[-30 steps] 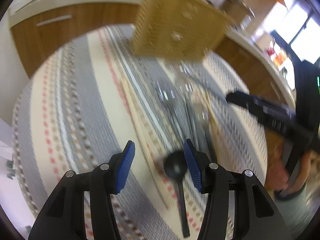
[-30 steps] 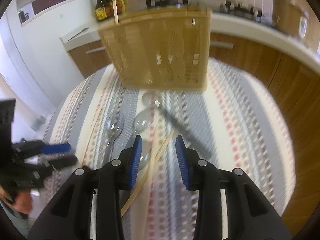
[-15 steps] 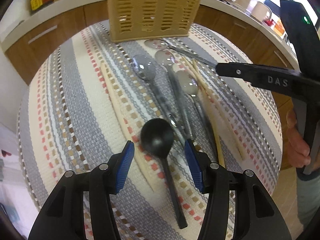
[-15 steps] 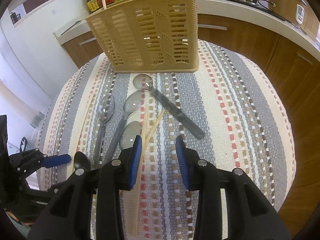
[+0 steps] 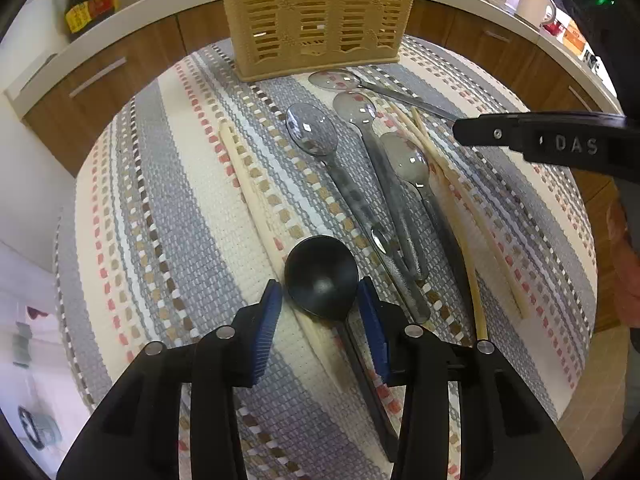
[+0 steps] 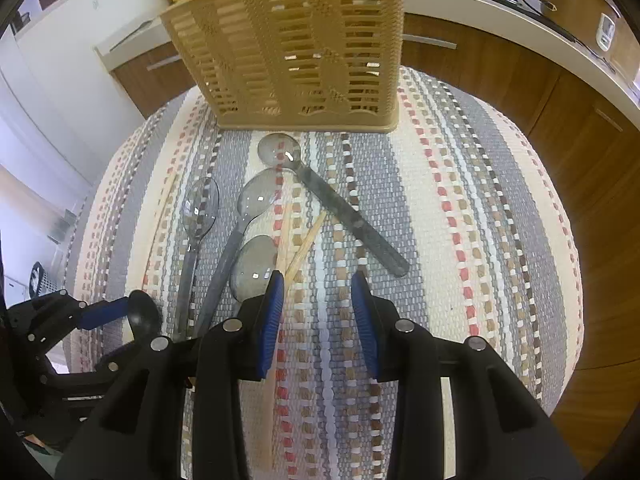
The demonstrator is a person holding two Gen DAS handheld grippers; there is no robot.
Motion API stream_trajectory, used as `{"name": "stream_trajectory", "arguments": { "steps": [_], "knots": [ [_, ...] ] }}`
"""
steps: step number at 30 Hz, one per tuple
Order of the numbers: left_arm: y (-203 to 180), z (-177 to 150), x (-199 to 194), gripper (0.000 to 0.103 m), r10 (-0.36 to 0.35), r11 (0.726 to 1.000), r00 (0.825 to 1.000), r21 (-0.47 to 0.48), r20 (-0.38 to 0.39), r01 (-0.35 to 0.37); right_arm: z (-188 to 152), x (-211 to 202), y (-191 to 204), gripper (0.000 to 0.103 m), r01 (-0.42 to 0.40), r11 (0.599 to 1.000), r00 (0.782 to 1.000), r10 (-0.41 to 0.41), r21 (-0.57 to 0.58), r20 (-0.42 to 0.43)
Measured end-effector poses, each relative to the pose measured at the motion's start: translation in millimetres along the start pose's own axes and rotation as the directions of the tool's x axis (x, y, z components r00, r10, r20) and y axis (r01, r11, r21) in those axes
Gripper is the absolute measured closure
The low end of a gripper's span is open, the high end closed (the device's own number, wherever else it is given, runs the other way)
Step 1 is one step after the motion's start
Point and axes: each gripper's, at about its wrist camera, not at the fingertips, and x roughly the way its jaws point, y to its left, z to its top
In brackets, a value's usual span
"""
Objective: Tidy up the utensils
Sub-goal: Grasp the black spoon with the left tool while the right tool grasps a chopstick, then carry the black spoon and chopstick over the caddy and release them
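Left gripper (image 5: 320,308) jaws narrowed since half-second-earlier frame, closing around black spoon (image 5: 321,276) bowl on striped mat (image 5: 180,208); contact not discernible. Right gripper (image 6: 318,308) jaws held part-open, empty. Slotted basket (image 6: 292,48) beyond.

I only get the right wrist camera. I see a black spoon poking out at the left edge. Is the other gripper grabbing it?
Observer: Nearly. The left gripper has the black spoon's bowl right between its pads. The jaws are closing, and the pads look just short of touching.
Operator: Where does the spoon's handle go?
Observer: It runs back toward the camera, underneath that gripper.
Operator: Is anything in the way?
Observer: A pale chopstick lies alone, slanting down to the bowl's left edge, close to the left pad.
Operator: Anything fun I can't see?
Observer: A white mug stands far back on the right.
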Motion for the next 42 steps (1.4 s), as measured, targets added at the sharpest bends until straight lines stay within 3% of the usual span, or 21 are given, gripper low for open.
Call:
{"name": "stream_trajectory", "arguments": {
  "steps": [4, 6, 12, 17, 21, 24, 26, 27, 28, 33, 37, 42],
  "knots": [
    [1, 8, 4, 0.065, -0.021, 1.0, 1.0, -0.023, -0.004, 0.021, 6, 9, 0, 0.071, -0.017, 1.0, 0.999, 0.018, 0.024, -0.044],
    [2, 11, 6, 0.07, -0.011, 0.999, 1.0, -0.032, 0.006, 0.012, 14, 13, -1, 0.071, -0.038, 0.998, 0.997, 0.041, 0.045, -0.065],
    [19, 16, 5, 0.071, -0.098, 0.99, 0.995, -0.097, 0.032, 0.101, 37, 27, 8, 0.071, -0.092, 0.995, 0.989, 0.097, 0.044, -0.109],
    [34, 27, -6, 0.071, -0.126, 0.981, 0.988, -0.138, 0.085, 0.137, 48, 43, 17, 0.071, -0.051, 0.998, 0.99, 0.053, 0.022, -0.131],
    [37, 35, -12, 0.071, -0.127, 0.979, 0.985, -0.147, 0.12, 0.144, 50, 47, 24, 0.082, -0.041, 0.999, 0.989, 0.041, -0.001, -0.143],
    [37, 42, -14, 0.071, -0.118, 0.979, 0.984, -0.151, 0.136, 0.138, 49, 52, 28, 0.082, -0.027, 0.999, 0.987, 0.024, -0.022, -0.157],
    [39, 45, -14, 0.071, -0.114, 0.979, 0.983, -0.15, 0.142, 0.135, 49, 54, 31, 0.089, -0.002, 0.999, 0.987, -0.004, -0.04, -0.159],
    [39, 46, -15, 0.071, -0.113, 0.98, 0.983, -0.149, 0.146, 0.135, 49, 55, 33, 0.098, 0.012, 0.999, 0.987, -0.02, -0.051, -0.157],
    [39, 48, -16, 0.071, -0.114, 0.98, 0.982, -0.146, 0.153, 0.137, 49, 56, 34, 0.099, 0.007, 0.999, 0.988, -0.015, -0.05, -0.156],
    [39, 52, -27, 0.071, -0.1, 0.983, 0.976, -0.13, 0.192, 0.127, 39, 38, 29, 0.099, -0.004, 0.999, 0.996, 0.0, -0.044, -0.095],
    [40, 52, -42, 0.071, -0.081, 0.987, 0.965, -0.116, 0.249, 0.113, 20, 4, 17, 0.099, -0.032, 0.998, 0.999, 0.033, -0.045, 0.012],
    [31, 52, -70, 0.071, -0.045, 0.994, 0.938, -0.079, 0.342, 0.077, -7, -52, 1, 0.099, -0.084, 0.996, 0.976, 0.09, -0.038, 0.196]
  ]
}}
